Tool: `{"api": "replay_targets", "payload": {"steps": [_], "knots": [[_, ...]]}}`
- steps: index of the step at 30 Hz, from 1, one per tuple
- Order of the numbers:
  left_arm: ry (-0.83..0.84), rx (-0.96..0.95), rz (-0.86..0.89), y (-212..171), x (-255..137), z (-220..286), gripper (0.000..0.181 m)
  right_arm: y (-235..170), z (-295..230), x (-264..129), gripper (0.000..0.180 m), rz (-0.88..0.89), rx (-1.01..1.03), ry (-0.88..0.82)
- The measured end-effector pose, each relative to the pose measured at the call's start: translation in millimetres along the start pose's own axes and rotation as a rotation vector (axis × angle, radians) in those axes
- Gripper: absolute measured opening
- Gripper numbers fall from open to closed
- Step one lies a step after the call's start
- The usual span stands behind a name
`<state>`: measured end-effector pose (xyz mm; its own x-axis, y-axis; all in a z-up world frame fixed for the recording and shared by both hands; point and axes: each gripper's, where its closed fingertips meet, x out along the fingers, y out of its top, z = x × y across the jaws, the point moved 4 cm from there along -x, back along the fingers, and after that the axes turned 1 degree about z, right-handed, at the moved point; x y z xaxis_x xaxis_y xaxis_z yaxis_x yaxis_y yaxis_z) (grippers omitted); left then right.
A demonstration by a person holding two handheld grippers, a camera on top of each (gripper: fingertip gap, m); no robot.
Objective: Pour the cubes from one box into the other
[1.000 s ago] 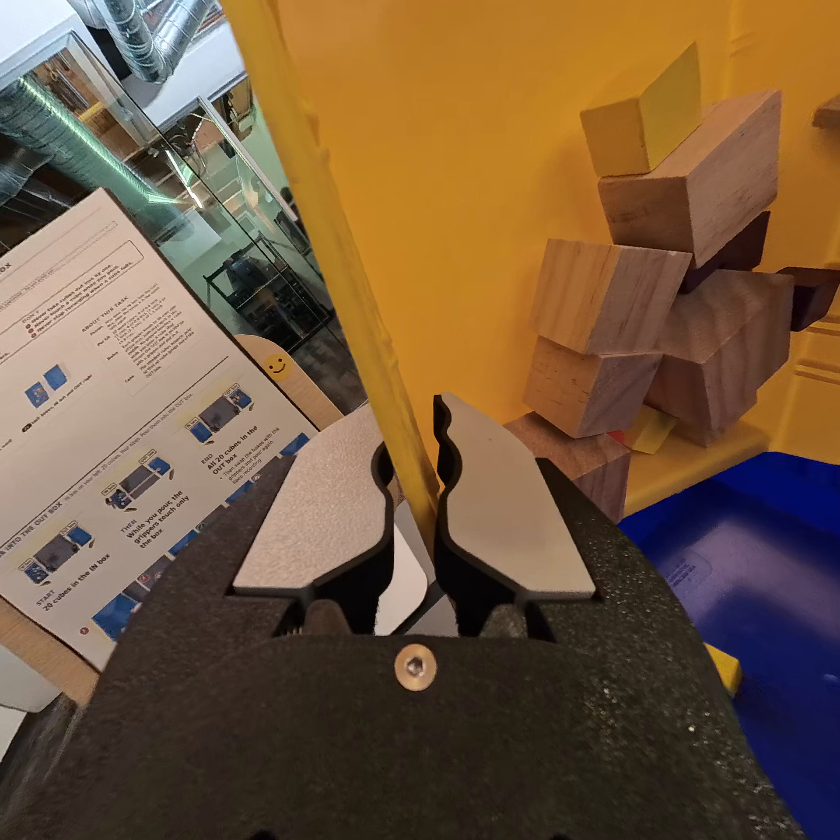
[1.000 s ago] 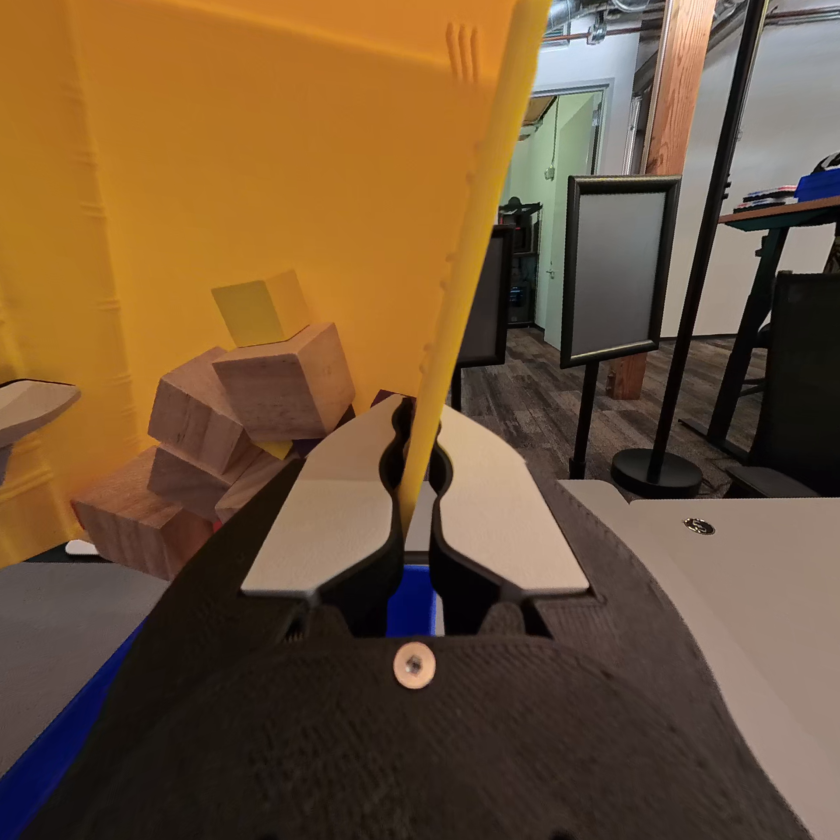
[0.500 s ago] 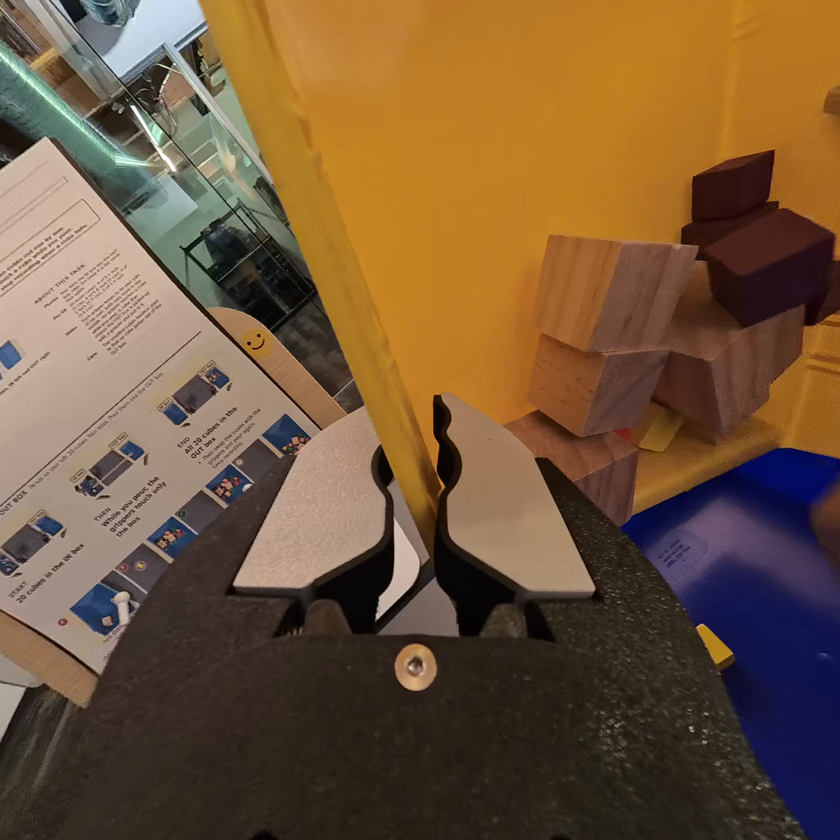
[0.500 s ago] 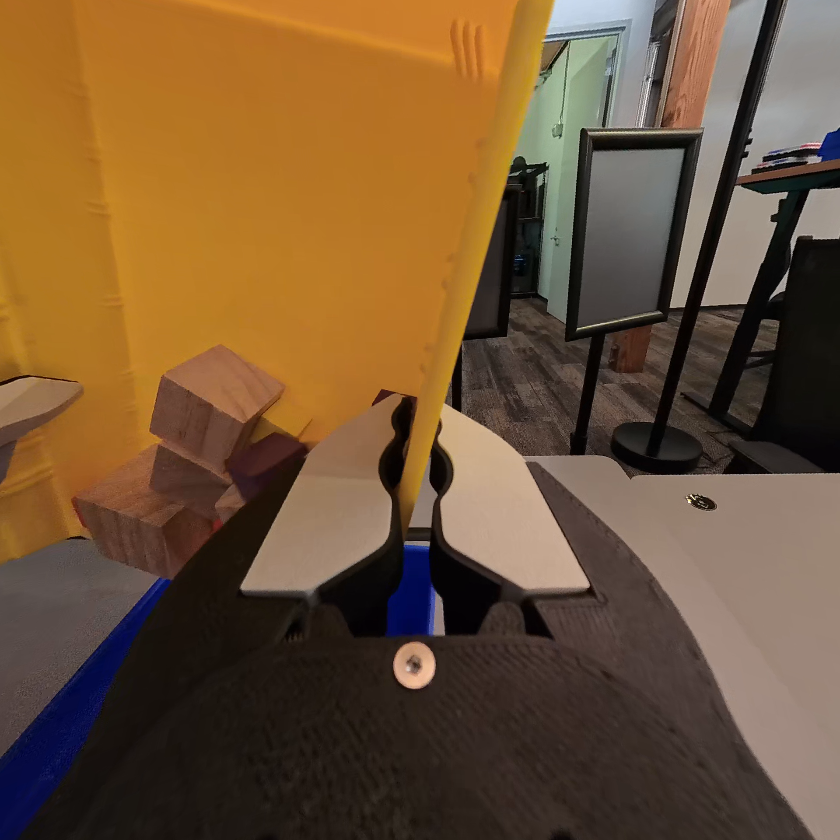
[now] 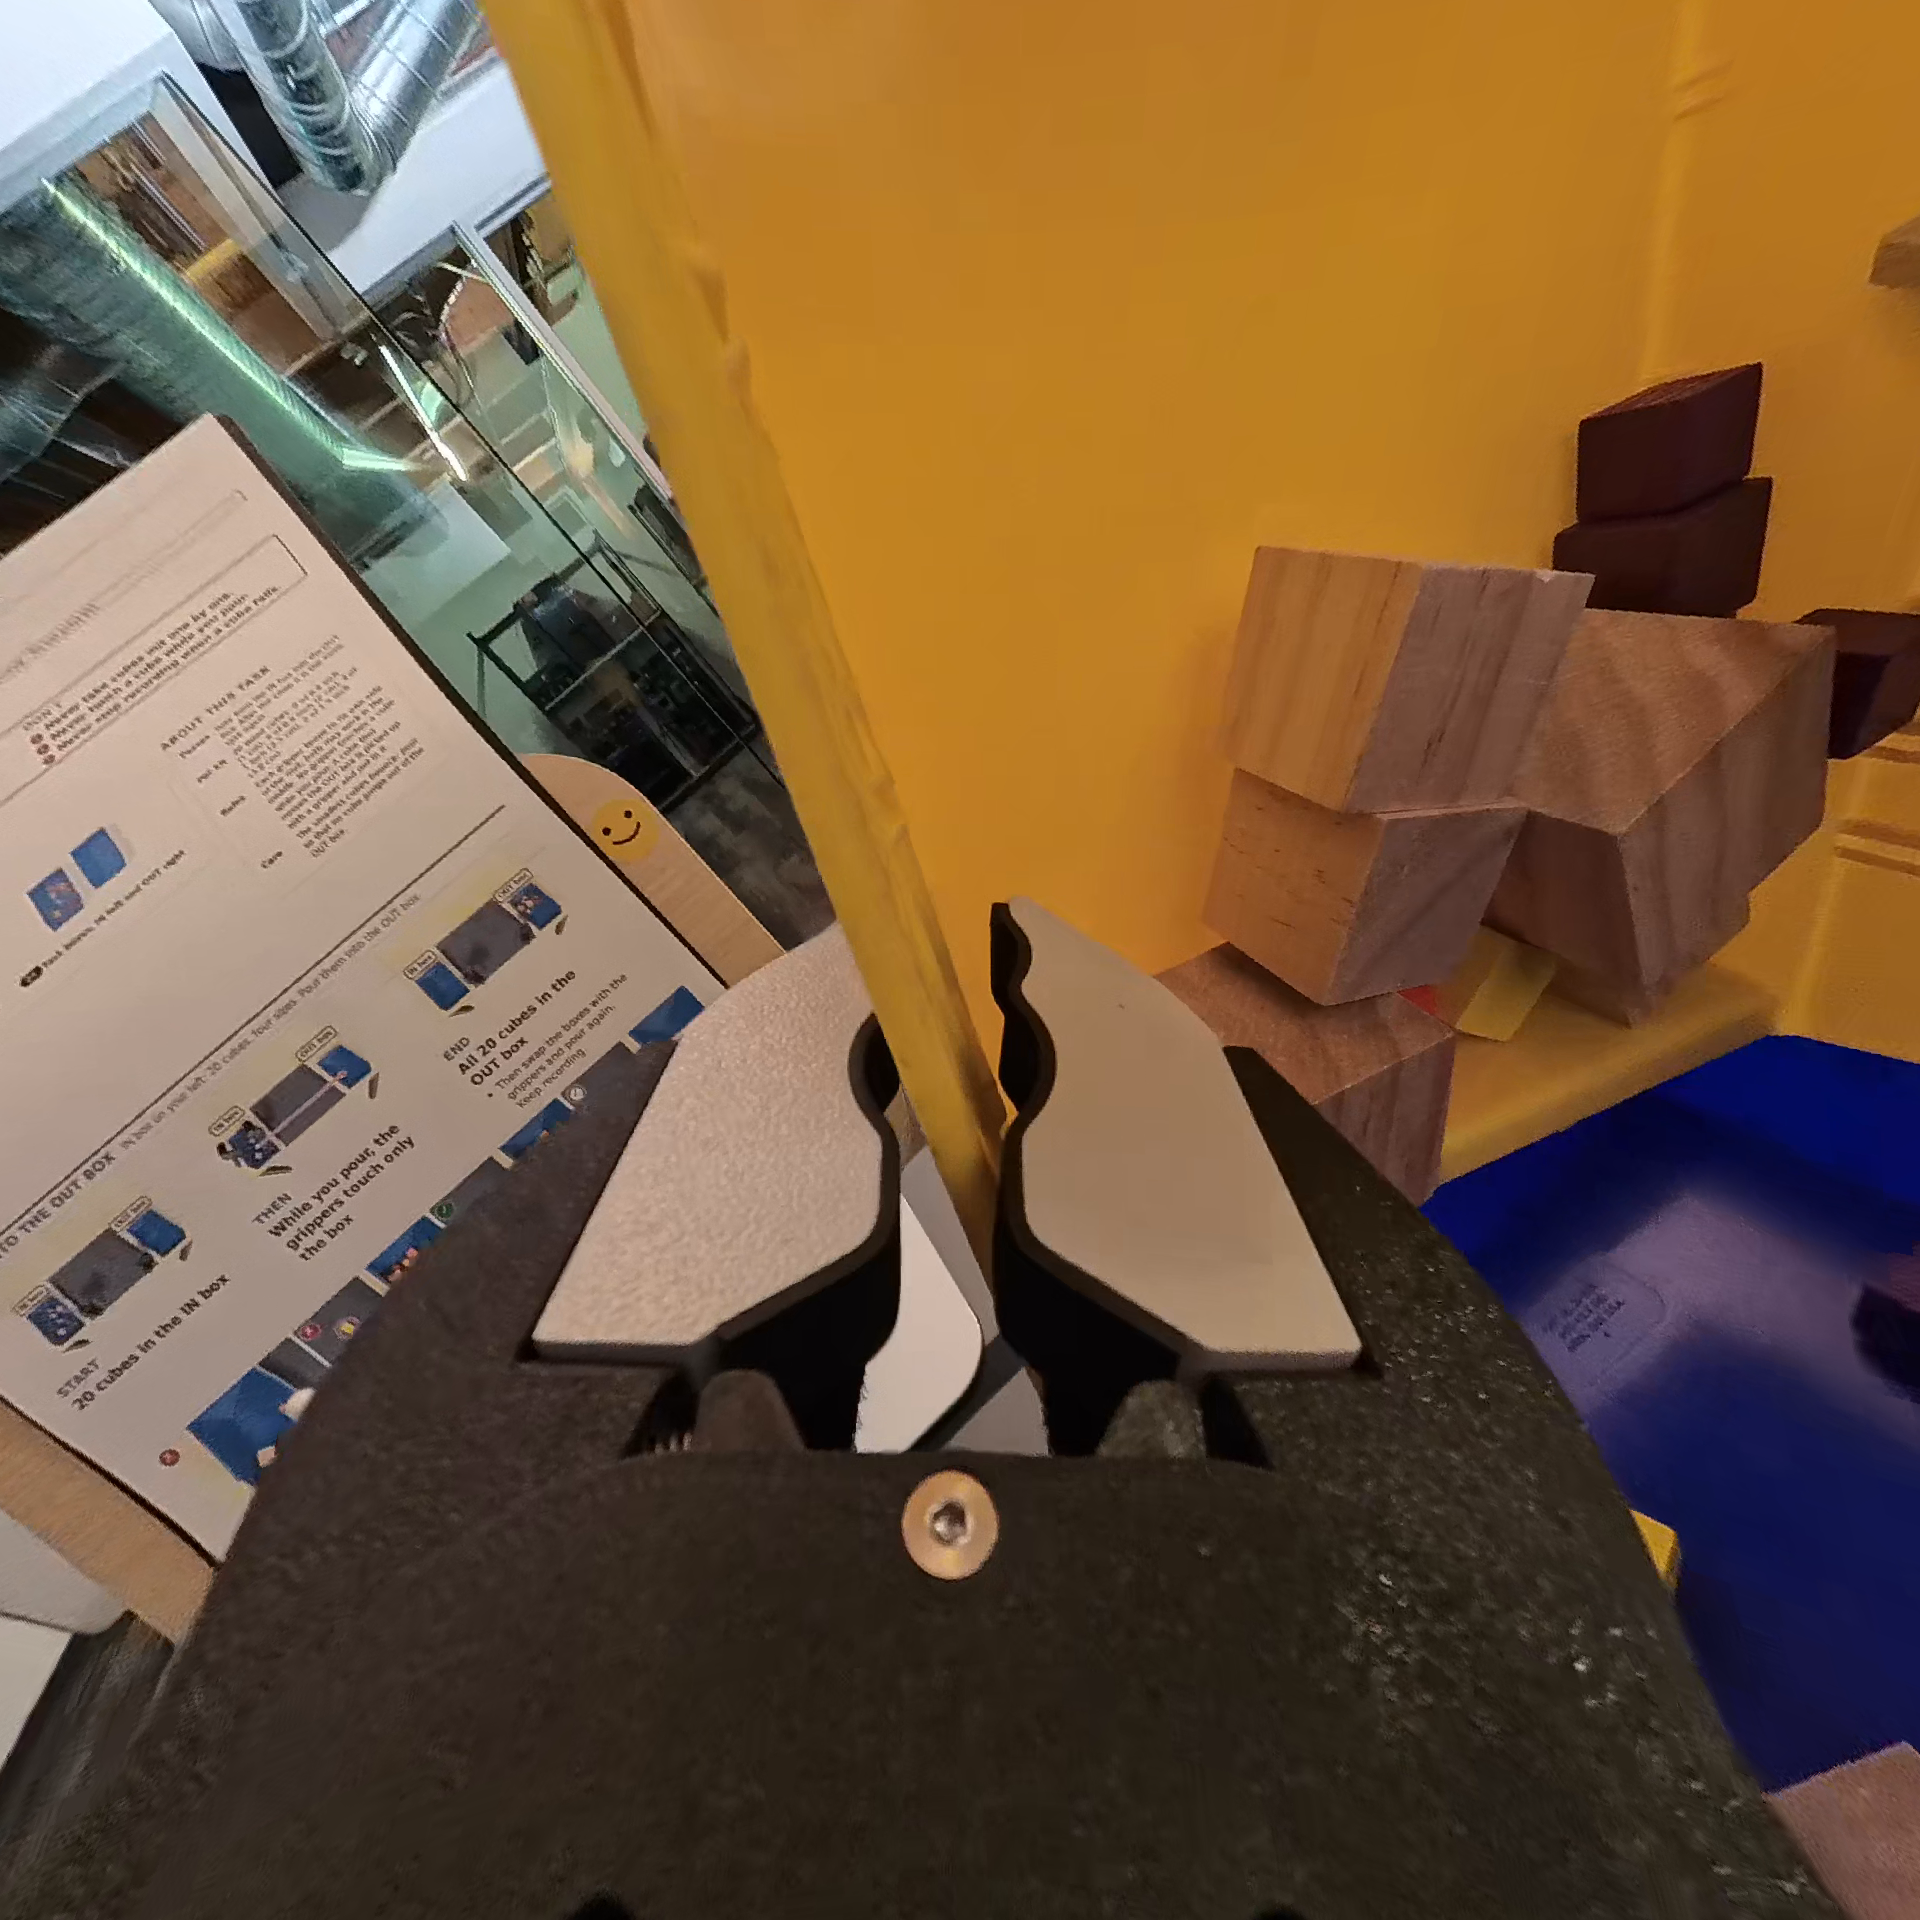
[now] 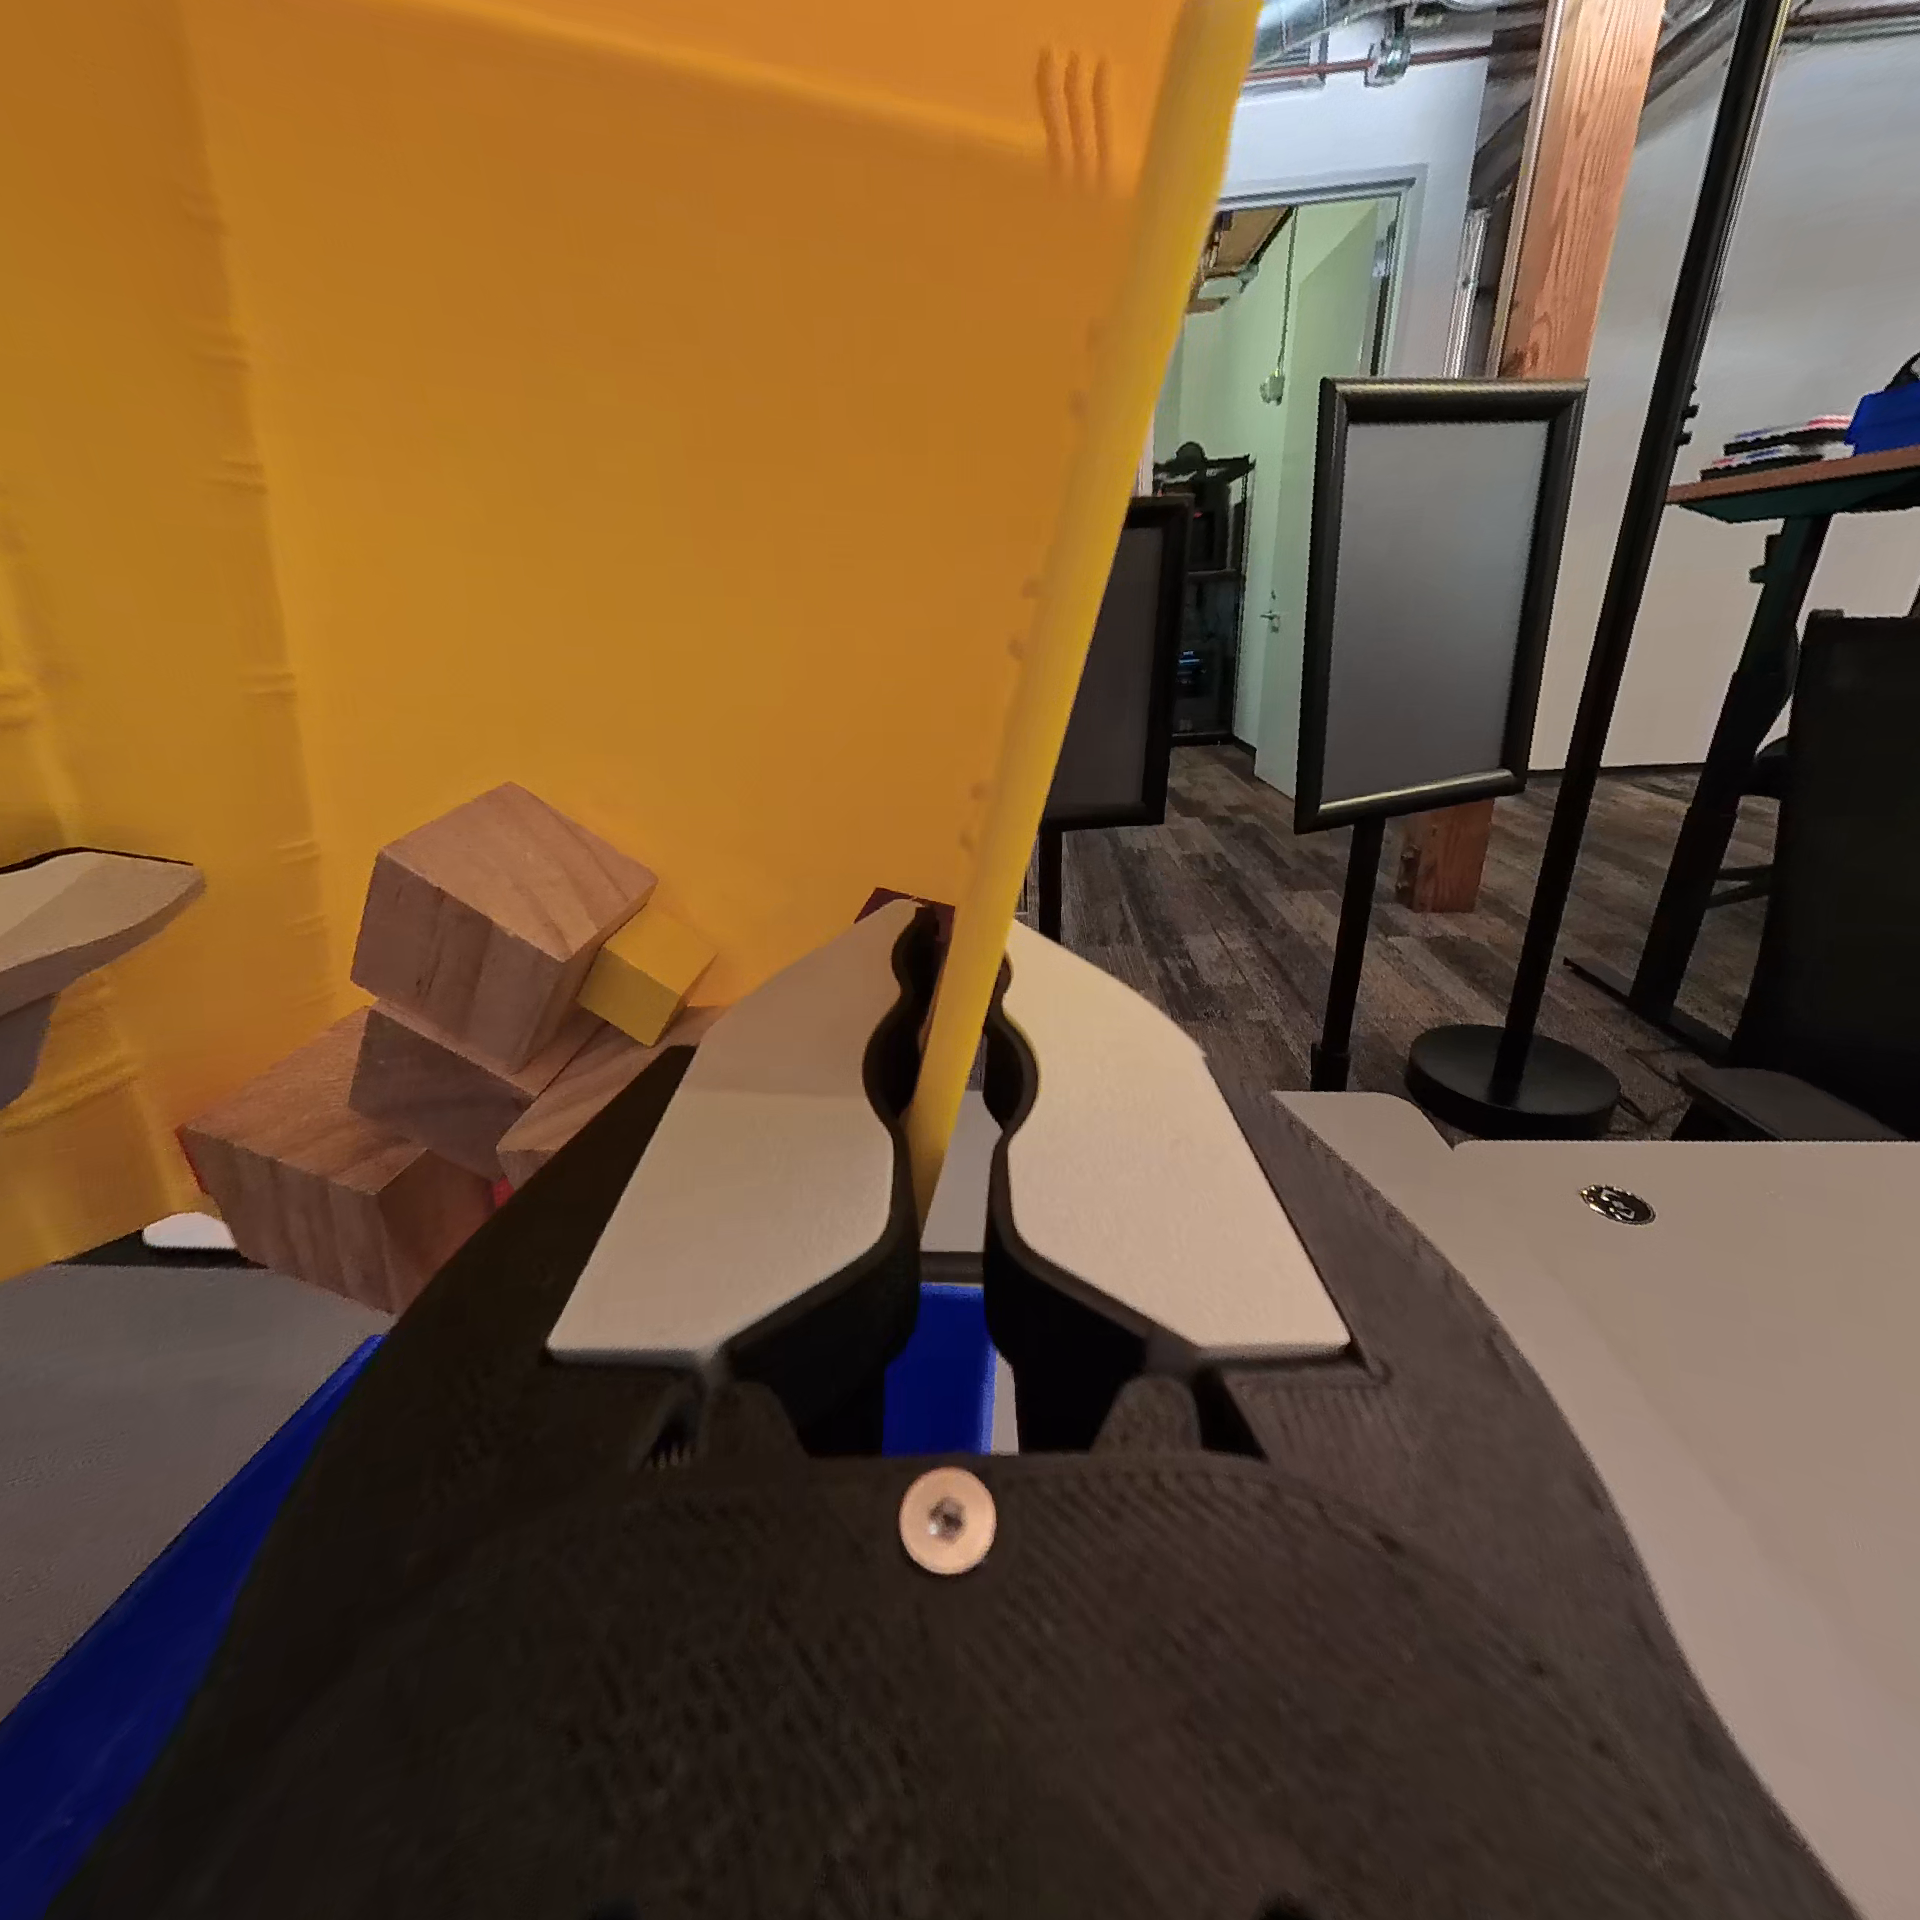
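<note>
The yellow box (image 5: 1091, 364) is tipped up steeply over the blue box (image 5: 1683, 1299). My left gripper (image 5: 940, 997) is shut on the yellow box's left wall. My right gripper (image 6: 951, 997) is shut on its right wall (image 6: 1049, 675). Several wooden cubes (image 5: 1392, 686) are piled at the box's lower edge, with dark brown cubes (image 5: 1673, 488) on top and a small yellow cube (image 6: 644, 987) among them. The pile also shows in the right wrist view (image 6: 488, 925). A few cubes lie in the blue box, one dark (image 5: 1886, 1330) and one pale (image 5: 1860, 1818). The left gripper's fingertip (image 6: 83, 914) shows in the right wrist view.
An instruction sheet on a wooden board (image 5: 260, 935) stands at the left. The grey table (image 6: 1662, 1403) extends to the right. Black sign stands (image 6: 1423, 592) and a pole (image 6: 1662, 468) stand on the floor beyond it.
The yellow cube and a large wooden cube on top of the pile have slid off. Dark brown cubes have come down onto the pile. The box stays tipped in both grippers.
</note>
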<state>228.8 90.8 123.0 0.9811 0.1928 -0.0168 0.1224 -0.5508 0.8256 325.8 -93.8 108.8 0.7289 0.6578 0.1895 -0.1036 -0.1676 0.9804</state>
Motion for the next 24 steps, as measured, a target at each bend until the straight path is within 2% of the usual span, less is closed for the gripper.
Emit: {"api": "replay_targets", "payload": {"steps": [11, 24], "knots": [[0.004, -0.011, 0.047, -3.6, 0.0, -6.8, 0.013, 0.6, -6.3, 1.1, 0.007, 0.032, -0.015, 0.006], [-0.006, 0.009, -0.002, -15.0, 7.2, -5.9, 0.013, -8.4, -7.5, 6.2, 0.008, -0.019, -0.009, 0.019]]}}
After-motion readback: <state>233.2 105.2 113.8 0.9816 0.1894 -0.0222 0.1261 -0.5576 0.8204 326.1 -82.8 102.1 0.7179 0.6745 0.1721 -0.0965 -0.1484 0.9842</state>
